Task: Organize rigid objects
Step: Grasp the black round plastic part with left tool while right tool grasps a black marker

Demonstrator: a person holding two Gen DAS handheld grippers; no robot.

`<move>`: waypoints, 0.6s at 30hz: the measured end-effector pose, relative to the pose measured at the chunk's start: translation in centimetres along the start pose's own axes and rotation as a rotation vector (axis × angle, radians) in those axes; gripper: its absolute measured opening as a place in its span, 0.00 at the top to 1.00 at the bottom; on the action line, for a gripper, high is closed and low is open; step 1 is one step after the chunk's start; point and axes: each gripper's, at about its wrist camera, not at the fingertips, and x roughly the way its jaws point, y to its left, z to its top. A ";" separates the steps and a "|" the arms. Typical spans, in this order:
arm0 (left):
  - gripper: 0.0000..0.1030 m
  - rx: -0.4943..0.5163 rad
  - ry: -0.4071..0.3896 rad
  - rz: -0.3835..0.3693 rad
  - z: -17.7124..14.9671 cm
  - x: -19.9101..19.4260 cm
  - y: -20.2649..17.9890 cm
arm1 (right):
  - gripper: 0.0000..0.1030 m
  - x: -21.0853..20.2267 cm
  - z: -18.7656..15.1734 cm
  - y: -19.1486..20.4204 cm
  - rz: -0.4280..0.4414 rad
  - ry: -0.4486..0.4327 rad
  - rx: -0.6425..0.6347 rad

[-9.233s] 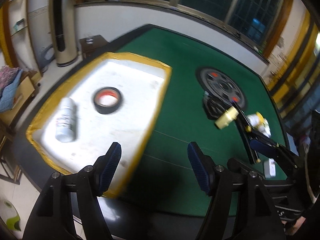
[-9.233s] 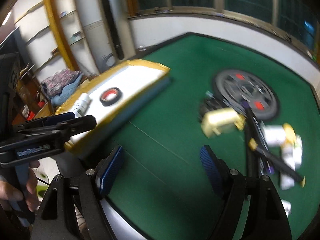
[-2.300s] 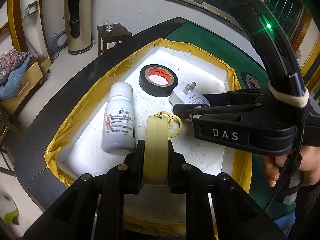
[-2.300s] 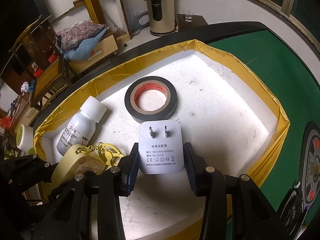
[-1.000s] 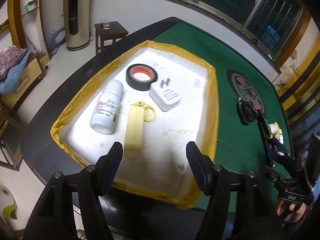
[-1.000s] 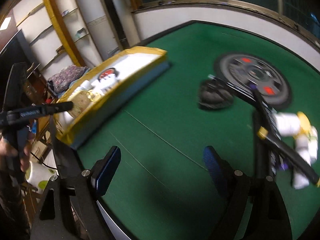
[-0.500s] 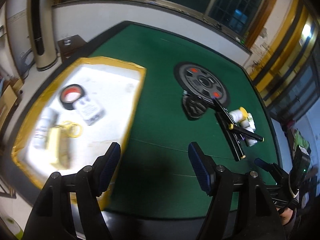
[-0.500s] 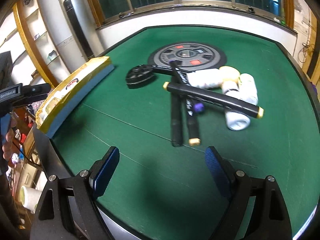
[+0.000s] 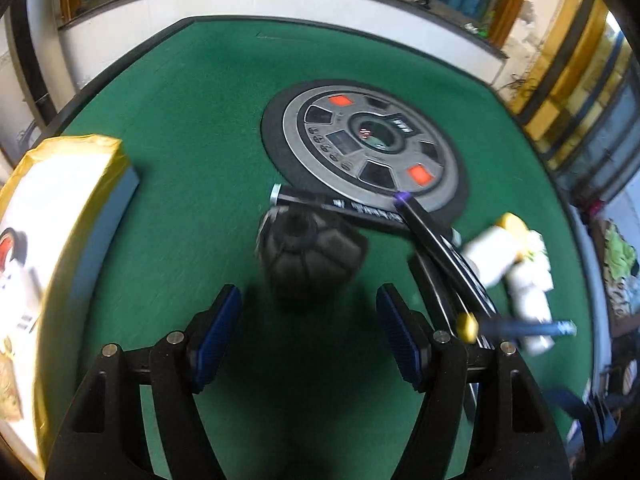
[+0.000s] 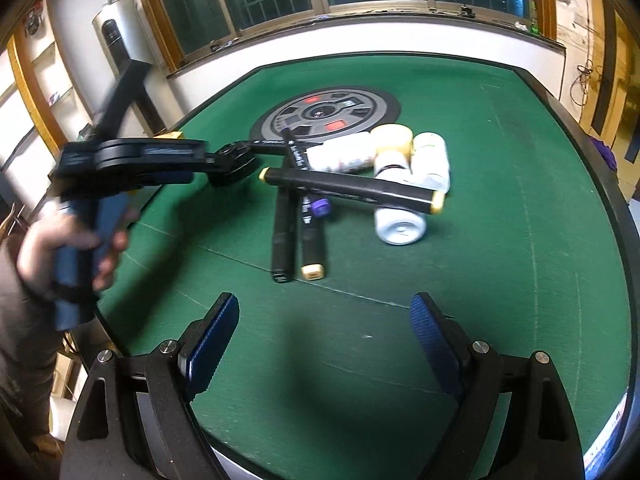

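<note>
On the green felt table lies a pile of black markers (image 10: 352, 190), with white bottles (image 10: 400, 220) behind and under them. A black round object (image 9: 308, 256) sits left of the pile, blurred. My left gripper (image 9: 308, 332) hovers just short of it, open and empty; in the right wrist view the left gripper (image 10: 230, 166) covers part of that object, and a hand (image 10: 72, 248) holds its handle. My right gripper (image 10: 324, 332) stands open and empty in front of the markers. The yellow-rimmed white tray (image 9: 80, 152) is at the far left, with a tape roll (image 9: 10, 248) inside.
A round grey disc with red squares (image 9: 364, 148) is set into the table's middle, behind the pile. One marker (image 9: 436, 248) leans across the others. The table's dark rim (image 10: 592, 168) curves round at right. Windows and a wall stand beyond.
My left gripper has swung right from over the tray to the black round object, and the tray has slid to the view's left edge. The right gripper has turned toward the marker pile.
</note>
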 end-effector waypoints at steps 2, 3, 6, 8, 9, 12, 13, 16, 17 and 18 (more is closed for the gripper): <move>0.32 -0.001 0.004 0.010 0.4 1.1 -0.5 | 0.19 -0.2 0.0 -0.6 -0.004 -0.004 0.012; 0.32 0.003 0.003 0.027 0.6 1.6 -0.8 | 0.19 -0.3 0.0 -1.0 -0.006 -0.004 0.020; 0.32 0.026 -0.019 0.069 1.2 2.1 -1.3 | 0.19 -0.3 0.1 -2.0 -0.014 -0.002 0.045; 0.32 0.028 -0.023 0.083 1.6 2.3 -1.4 | 0.19 -0.4 0.1 -2.6 -0.016 -0.001 0.059; 0.32 0.033 -0.025 0.087 1.7 2.4 -1.4 | 0.19 -0.4 0.2 -2.8 -0.016 -0.003 0.064; 0.36 0.058 -0.045 0.102 1.5 2.5 -1.4 | 0.19 -0.4 0.4 -3.2 -0.023 -0.010 0.077; 0.36 0.068 -0.056 0.095 1.3 2.4 -1.4 | 0.19 -0.3 0.5 -3.2 -0.023 -0.012 0.080; 0.36 0.087 -0.065 0.085 0.7 2.1 -1.2 | 0.19 -0.3 0.8 -3.4 -0.027 -0.012 0.086; 0.36 0.092 -0.062 0.079 0.6 2.1 -1.2 | 0.19 -0.2 0.8 -3.3 -0.027 -0.011 0.086; 0.36 0.098 -0.060 0.071 0.3 1.9 -1.1 | 0.19 -0.1 0.9 -3.3 -0.026 -0.009 0.086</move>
